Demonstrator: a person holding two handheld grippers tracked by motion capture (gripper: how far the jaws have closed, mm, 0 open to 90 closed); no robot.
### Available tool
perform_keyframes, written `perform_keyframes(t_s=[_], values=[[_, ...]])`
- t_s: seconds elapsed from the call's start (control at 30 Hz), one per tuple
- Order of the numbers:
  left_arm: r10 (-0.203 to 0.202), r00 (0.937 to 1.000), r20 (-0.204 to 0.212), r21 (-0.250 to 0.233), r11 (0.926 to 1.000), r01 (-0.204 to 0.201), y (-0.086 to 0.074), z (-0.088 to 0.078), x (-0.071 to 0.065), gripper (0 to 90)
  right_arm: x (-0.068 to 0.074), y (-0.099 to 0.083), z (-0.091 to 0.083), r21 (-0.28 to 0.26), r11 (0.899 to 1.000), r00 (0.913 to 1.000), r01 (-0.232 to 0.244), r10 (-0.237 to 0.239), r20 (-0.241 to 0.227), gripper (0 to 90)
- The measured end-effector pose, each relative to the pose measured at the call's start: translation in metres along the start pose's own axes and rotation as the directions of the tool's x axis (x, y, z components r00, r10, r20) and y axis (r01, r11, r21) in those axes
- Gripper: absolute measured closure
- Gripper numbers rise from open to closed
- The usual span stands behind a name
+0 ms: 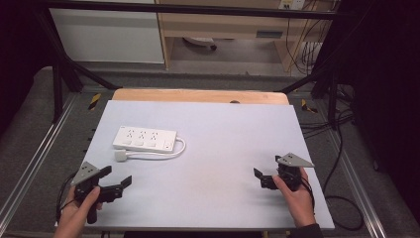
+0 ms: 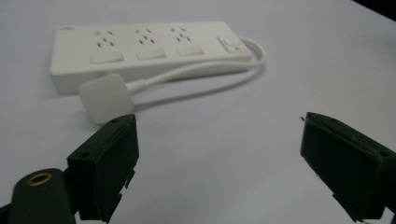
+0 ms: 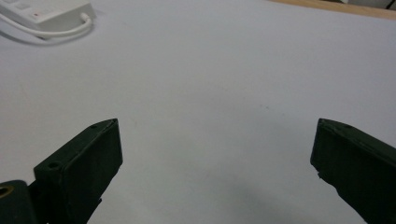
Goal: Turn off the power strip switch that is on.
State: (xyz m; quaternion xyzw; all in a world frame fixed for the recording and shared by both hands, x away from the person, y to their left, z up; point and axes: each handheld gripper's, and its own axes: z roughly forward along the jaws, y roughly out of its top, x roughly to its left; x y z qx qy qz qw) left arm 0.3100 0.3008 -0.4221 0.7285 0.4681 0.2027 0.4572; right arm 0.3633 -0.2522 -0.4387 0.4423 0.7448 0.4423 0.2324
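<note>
1. A pale lilac-grey sheet (image 1: 218, 148) is covering the table, and a strip of bare wooden tabletop (image 1: 198, 95) is showing along its far edge.
2. A white power strip (image 1: 144, 138) is lying flat on the left part of the sheet, sockets facing up, its switch at the right end.
3. Its white cord (image 1: 168, 154) is looping out from the right end and curving back along the near side, ending in a white plug (image 1: 121, 155) that is resting on the sheet just beside the strip's near left corner.
4. The left gripper (image 1: 115, 181) is sitting at the near left of the sheet, jaws spread wide and gripping nothing — in its own view the plug (image 2: 105, 97) is lying just beyond the left jaw, near but apart.
5. The right gripper (image 1: 261, 177) is hovering at the near right, well apart from the strip, jaws likewise spread over bare sheet (image 3: 210, 84).
6. Around the table a black metal frame (image 1: 59, 74) is standing on grey floor; behind it are a white cabinet (image 1: 106, 34), a wooden shelf unit (image 1: 223, 25) and — to the right — black cables (image 1: 341, 153) trailing on the floor.
</note>
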Motion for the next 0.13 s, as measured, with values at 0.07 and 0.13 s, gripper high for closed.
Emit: perform_keyframes(t_s=[0.07, 0.13], values=[[0.007, 0.9999, 0.007, 0.011, 0.9999, -0.008, -0.0055, 0.0035, -0.0023, 10.6, -0.0021, -0.0023, 0.0045, 0.032, 0.999, 0.9997, -0.007, 0.006, 0.023, 2.4], [0.007, 1.0, 0.004, 0.021, 0.9998, -0.007, -0.0095, 0.0069, -0.0046, 10.9, -0.0049, -0.0051, 0.0112, 0.082, 0.997, 0.9979, -0.015, 0.01, 0.064, 2.9]])
